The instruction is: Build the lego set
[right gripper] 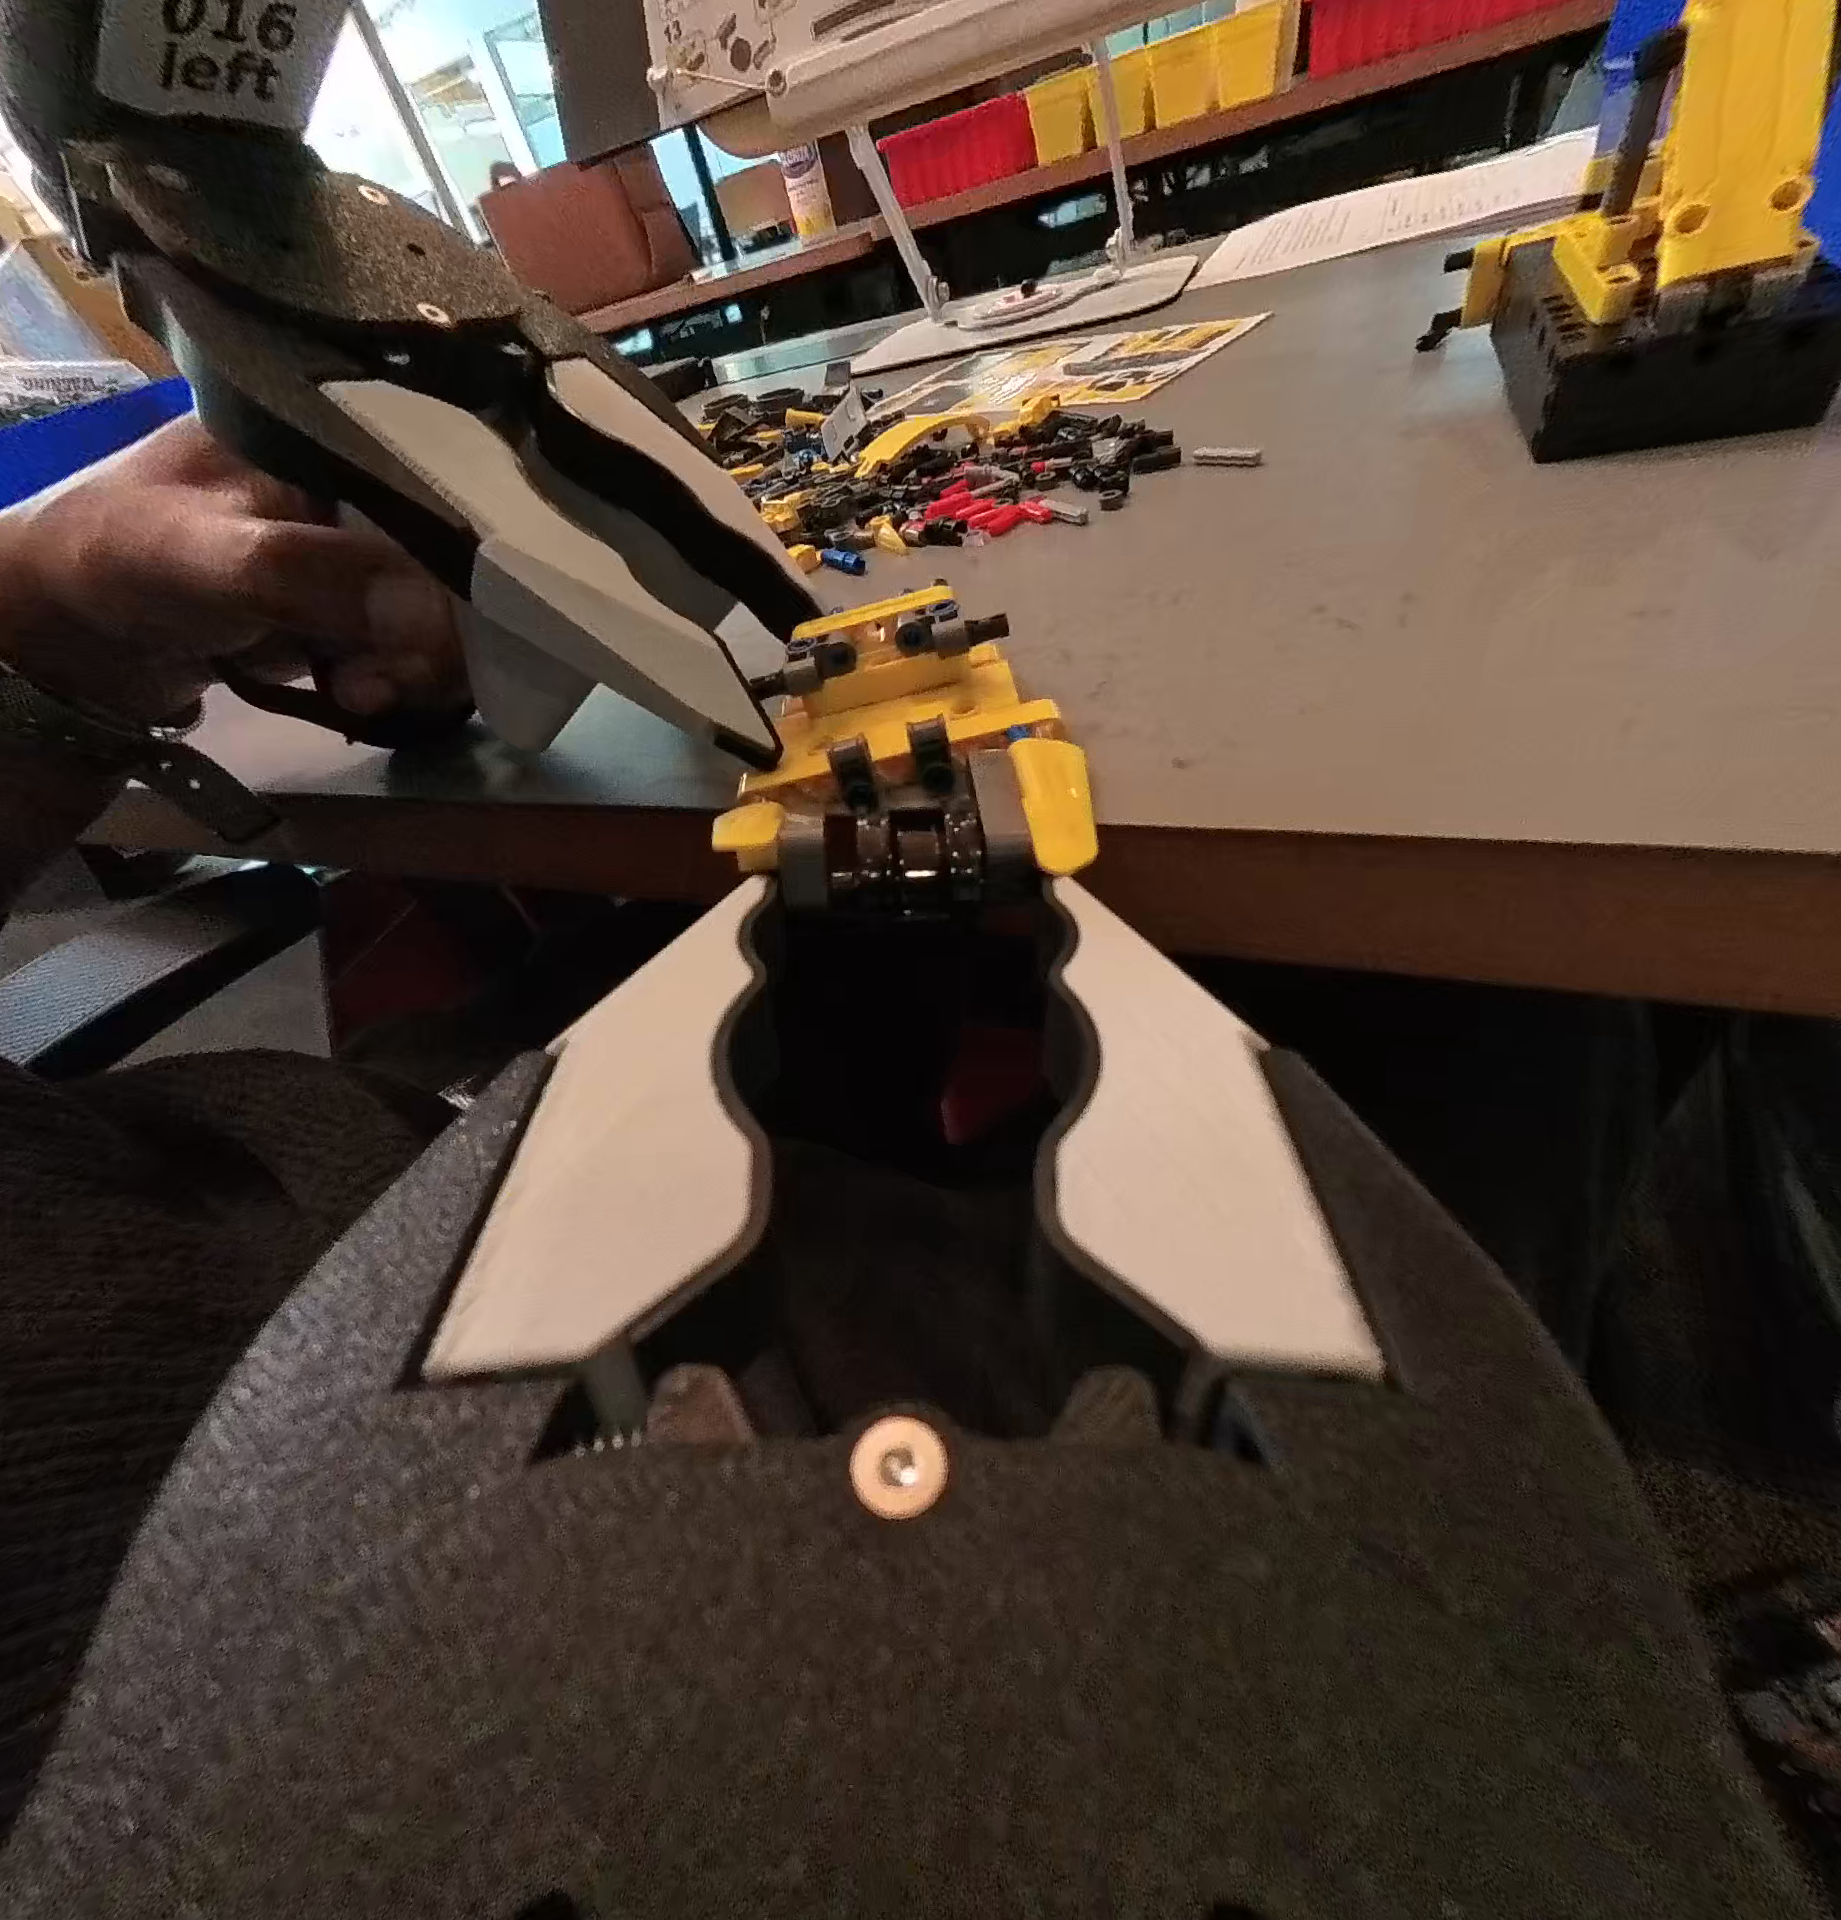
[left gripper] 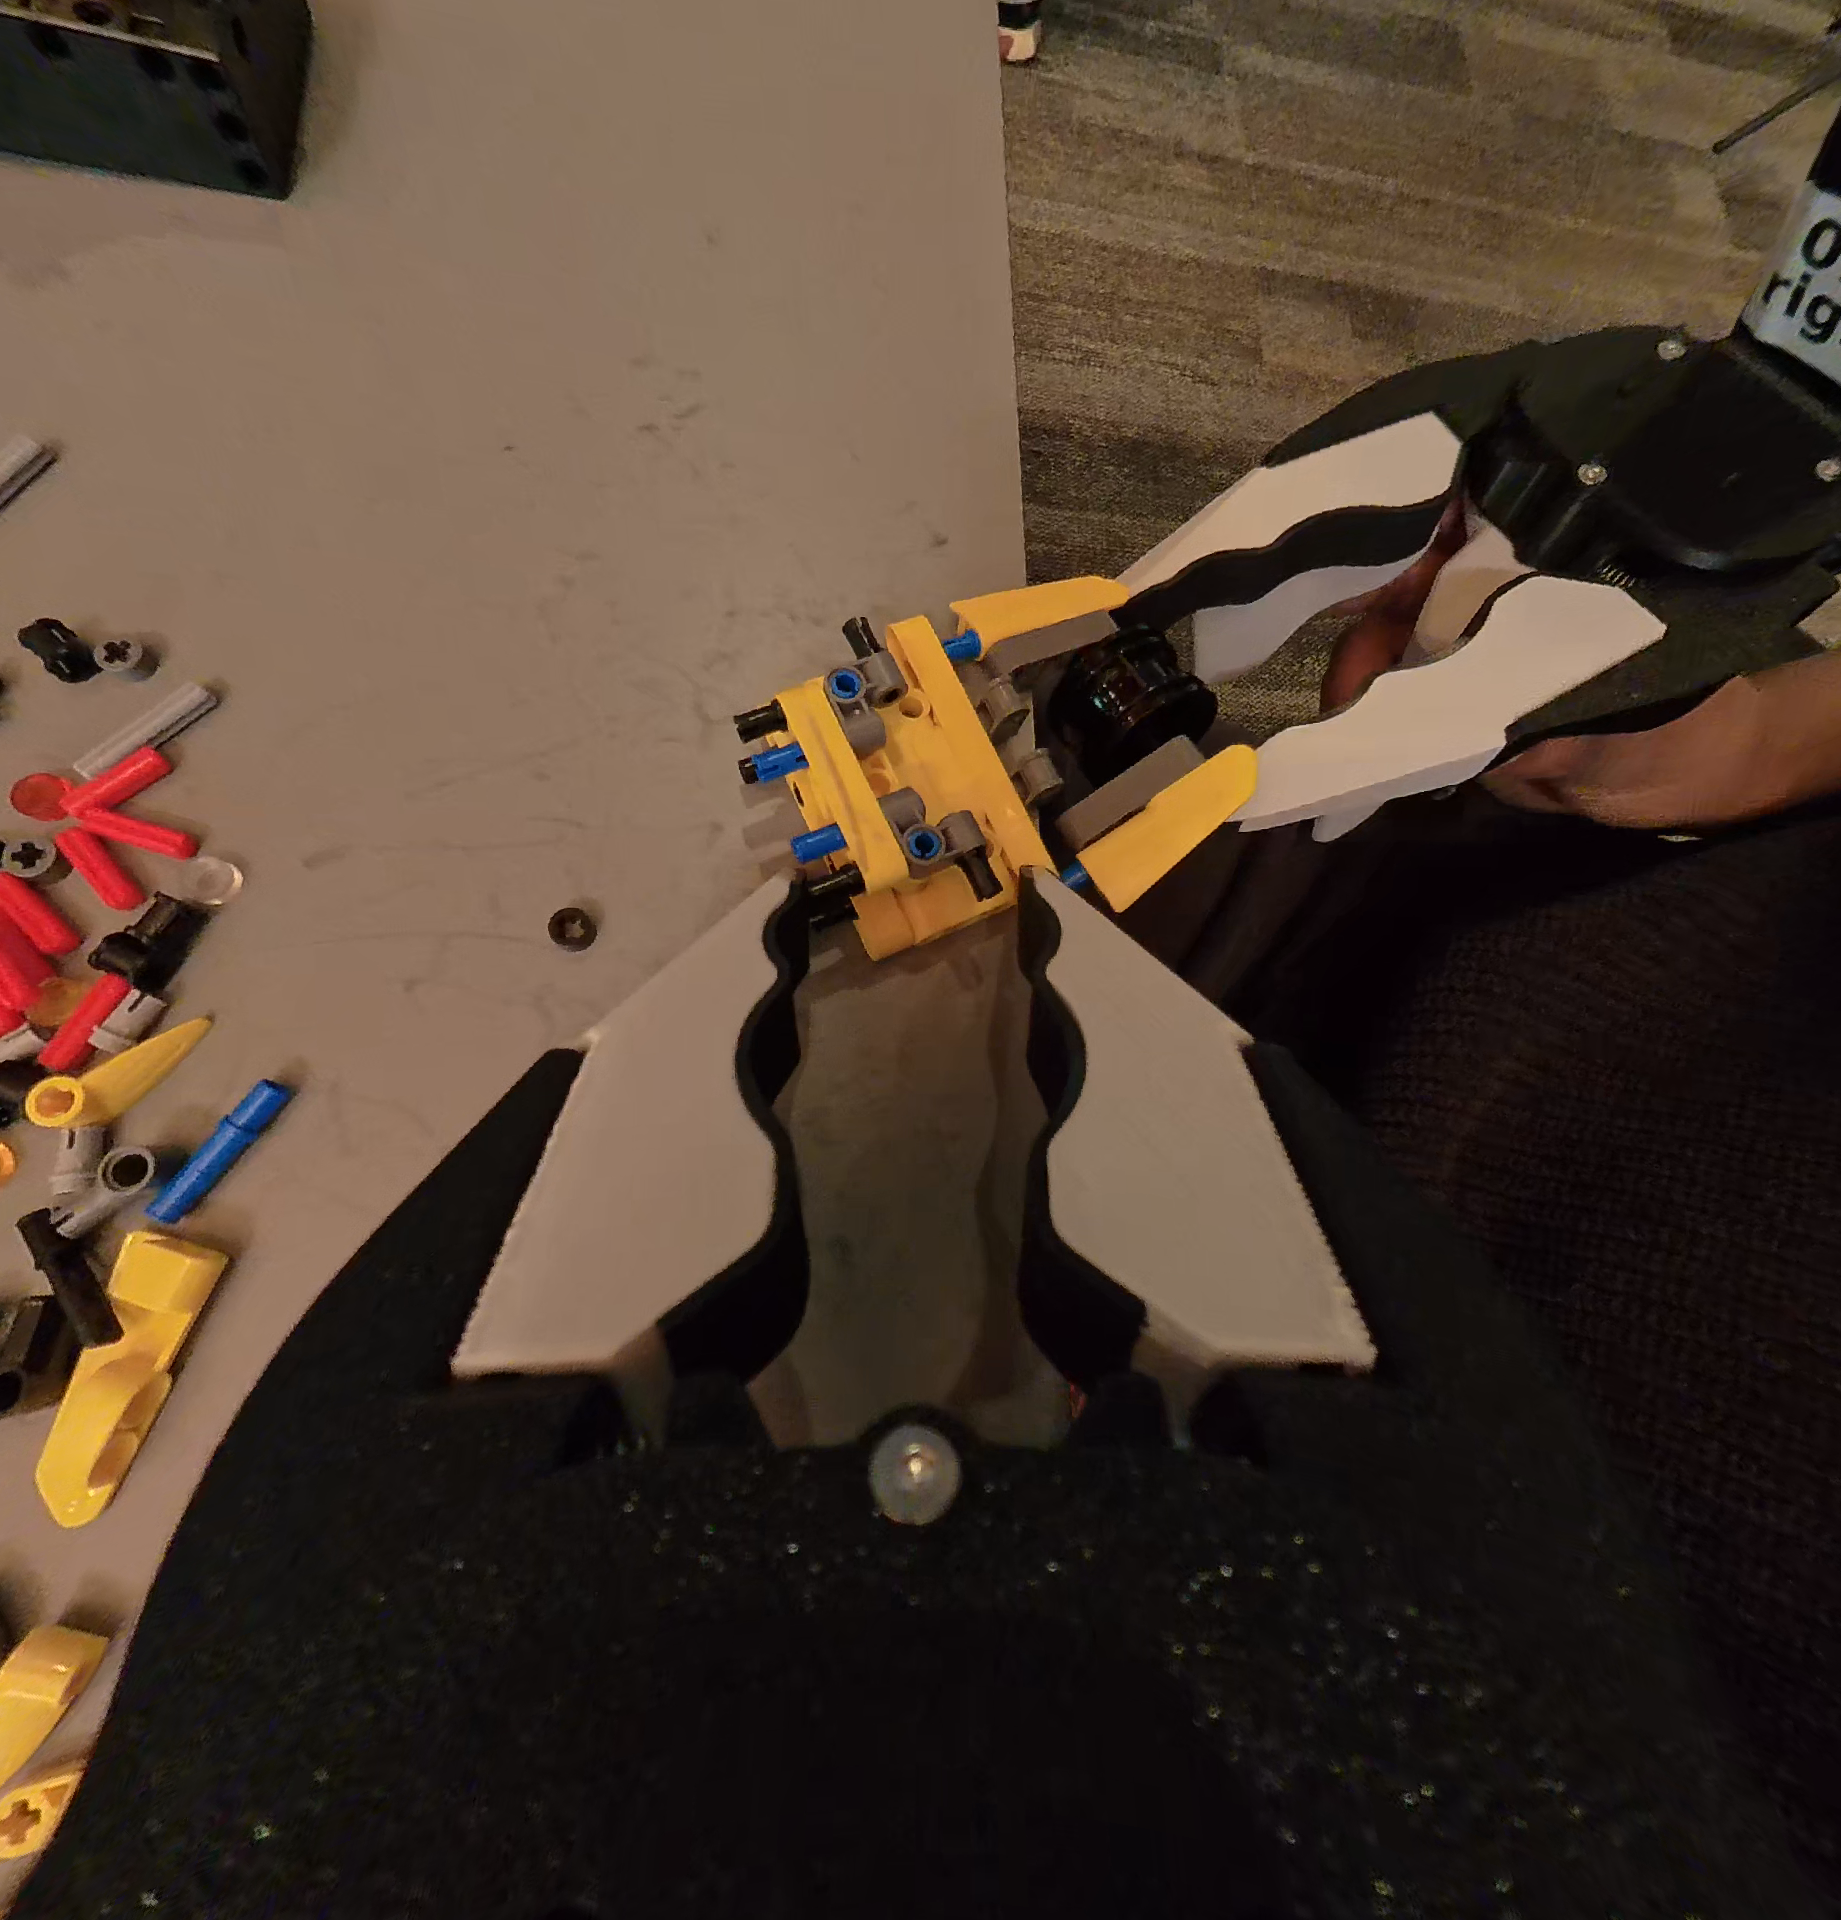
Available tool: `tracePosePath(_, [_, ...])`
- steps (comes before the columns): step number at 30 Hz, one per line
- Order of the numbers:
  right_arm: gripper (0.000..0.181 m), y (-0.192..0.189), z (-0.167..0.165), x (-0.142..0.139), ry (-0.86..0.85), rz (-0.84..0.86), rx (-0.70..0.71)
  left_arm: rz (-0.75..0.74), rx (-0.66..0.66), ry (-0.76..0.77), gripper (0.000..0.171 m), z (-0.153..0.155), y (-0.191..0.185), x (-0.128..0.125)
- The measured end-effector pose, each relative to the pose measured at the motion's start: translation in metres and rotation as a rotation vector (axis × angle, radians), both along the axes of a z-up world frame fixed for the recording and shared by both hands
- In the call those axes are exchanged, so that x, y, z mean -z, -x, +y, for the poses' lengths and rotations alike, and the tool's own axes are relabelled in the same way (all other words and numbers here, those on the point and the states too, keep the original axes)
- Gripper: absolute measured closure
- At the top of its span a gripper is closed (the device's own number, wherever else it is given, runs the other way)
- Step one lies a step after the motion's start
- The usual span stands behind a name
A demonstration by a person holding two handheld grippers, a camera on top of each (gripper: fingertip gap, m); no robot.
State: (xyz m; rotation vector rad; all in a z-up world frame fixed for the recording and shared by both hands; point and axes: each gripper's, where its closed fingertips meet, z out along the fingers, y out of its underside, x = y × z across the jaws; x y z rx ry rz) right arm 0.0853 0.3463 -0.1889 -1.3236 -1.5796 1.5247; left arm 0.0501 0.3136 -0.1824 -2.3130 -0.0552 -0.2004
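Left tongs [left gripper: 911, 883] clamp the yellow brick assembly [left gripper: 900, 795] at the worktop [left gripper: 583, 468] near-right edge. Right tongs [right gripper: 908, 883] part open, tips bracketing its black wheel [right gripper: 900, 857]; firm grip unclear. Loose parts [left gripper: 95, 935] lie left.

My two claws crowd the yellow brick assembly [left gripper: 900, 800] at the table [left gripper: 583, 416] edge. Left of it lies bare tabletop; farther left the loose parts pile [left gripper: 74, 935] blocks passage. The black block [left gripper: 137, 88] fills the far corner.
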Motion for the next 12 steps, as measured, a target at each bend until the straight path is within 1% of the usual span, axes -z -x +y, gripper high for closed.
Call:
tracePosePath(3, [0.134,-0.0001,-0.0002,0.0022,-0.039,0.008,-0.019,-0.001,0.001,0.000,0.132,0.0000,0.0000,0.0000])
tracePosePath(7, [0.134,-0.0004,0.0014,0.0059,-0.176,-0.027,-0.060,0.007,0.003,0.001,0.132,0.0003,-0.0001,0.0000])
tracePosePath(12, [0.134,-0.0009,0.0021,0.0048,-0.189,-0.101,-0.071,0.017,0.007,0.001,0.132,0.0003,-0.0001,0.0000])
